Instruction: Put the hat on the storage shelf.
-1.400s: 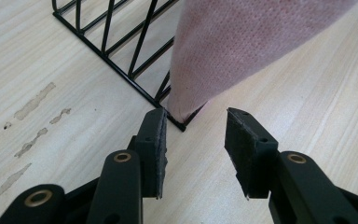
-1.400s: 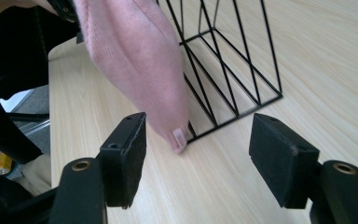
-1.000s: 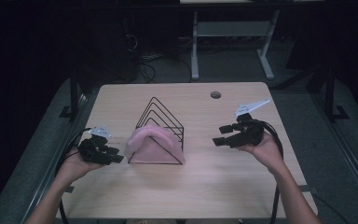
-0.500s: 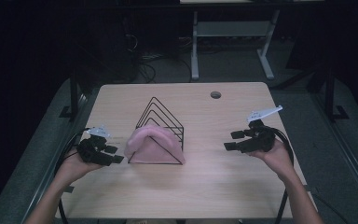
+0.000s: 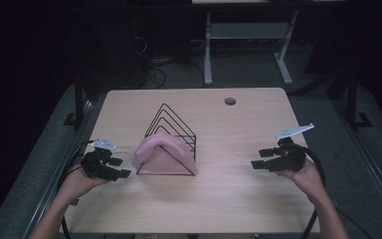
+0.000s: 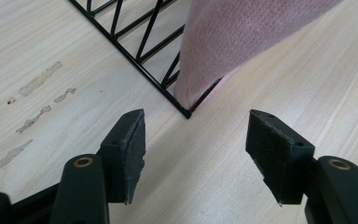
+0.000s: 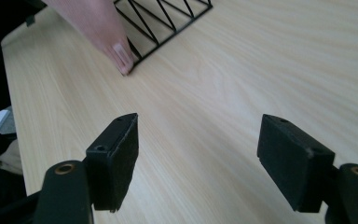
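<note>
Here, left claw (image 6: 196,156) nears rack corner (image 6: 187,114).

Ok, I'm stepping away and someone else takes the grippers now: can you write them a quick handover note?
Left gripper: open, empty, low over the table by the rack's near left corner.
Right gripper: open, empty, well right of the rack.
Pink cloth: draped over the near end of the black wire rack at mid table.
Done: cloth appears hung.
Left: probably nothing but straightening it.
</note>
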Demonstrator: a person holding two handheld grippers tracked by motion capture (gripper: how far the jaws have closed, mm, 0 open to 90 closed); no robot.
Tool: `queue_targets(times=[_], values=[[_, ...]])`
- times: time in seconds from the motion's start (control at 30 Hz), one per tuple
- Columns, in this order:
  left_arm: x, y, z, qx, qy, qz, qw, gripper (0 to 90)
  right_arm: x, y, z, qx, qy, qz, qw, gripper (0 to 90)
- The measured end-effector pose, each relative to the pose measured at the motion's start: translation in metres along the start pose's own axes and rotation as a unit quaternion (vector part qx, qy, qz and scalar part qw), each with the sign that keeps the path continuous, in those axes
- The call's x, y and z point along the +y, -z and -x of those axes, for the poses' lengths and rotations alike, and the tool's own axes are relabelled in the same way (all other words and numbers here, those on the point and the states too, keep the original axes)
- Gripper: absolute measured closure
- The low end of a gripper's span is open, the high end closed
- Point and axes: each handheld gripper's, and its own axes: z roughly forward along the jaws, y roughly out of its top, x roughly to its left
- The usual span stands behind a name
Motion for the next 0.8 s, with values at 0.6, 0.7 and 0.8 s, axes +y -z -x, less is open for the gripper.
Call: queue_targets(times=[0.6,0.7,0.8], values=[[-0.009,0.001,0.013,0.001,0.002,0.019,0.9998,33.7,-0.047,0.009,0.001,-0.025,-0.024,-0.017,0.9992,27.8],[-0.013,0.001,0.017,-0.007,0.005,0.025,0.9997,32.6,-0.056,0.011,-0.003,-0.024,-0.025,-0.004,0.9994,27.8],[-0.019,-0.002,0.021,-0.011,0.006,0.02,0.9997,31.3,-0.063,0.012,-0.009,-0.031,-0.02,0.006,0.9993,27.7]])
